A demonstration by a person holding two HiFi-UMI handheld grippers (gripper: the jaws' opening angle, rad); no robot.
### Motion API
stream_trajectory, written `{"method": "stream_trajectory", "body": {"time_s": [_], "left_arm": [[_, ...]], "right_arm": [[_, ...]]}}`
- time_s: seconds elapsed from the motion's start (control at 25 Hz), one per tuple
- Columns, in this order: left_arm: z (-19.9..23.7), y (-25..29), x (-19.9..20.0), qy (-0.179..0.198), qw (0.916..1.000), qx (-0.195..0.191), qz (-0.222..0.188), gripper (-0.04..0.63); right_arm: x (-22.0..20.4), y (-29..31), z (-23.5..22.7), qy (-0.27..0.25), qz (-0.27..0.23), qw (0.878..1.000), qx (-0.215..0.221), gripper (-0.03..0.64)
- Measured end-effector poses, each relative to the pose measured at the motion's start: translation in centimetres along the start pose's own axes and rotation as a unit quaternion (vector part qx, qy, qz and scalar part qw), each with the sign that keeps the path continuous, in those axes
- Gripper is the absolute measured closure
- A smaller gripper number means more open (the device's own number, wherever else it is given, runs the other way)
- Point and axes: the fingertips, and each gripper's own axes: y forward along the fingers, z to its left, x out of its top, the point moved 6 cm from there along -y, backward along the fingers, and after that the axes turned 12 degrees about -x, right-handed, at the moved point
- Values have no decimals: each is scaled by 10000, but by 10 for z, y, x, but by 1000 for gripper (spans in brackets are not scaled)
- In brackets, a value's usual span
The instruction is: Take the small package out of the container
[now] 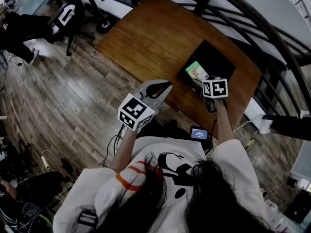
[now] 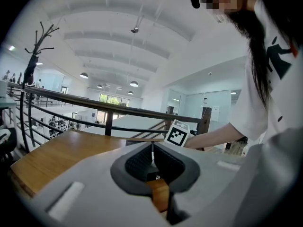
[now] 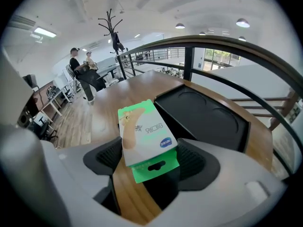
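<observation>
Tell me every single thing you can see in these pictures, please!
table: one, brown wood, next to the railing
container: one, black, on the table
small package: one, green and white, held just beside the container
railing: one, dark metal, curving behind the table
coat rack: one, black, far across the room
left gripper: one, grey, fingers together with nothing between them, near the table's edge
right gripper: one, grey, fingers clamped on the small package
</observation>
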Motion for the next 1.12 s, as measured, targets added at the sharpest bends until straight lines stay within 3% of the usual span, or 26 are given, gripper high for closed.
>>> {"method": "stream_trajectory", "body": {"time_s": [0.64, 1.12], "left_arm": [[-12, -30, -18, -38, 9980, -609, 152, 595], [-17, -45, -36, -175, 9948, -975, 254, 595]], "right_arm": [[-10, -98, 79, 638, -739, 9945, 384, 229], [-50, -134, 121, 1114, -728, 9907, 275, 229]]}}
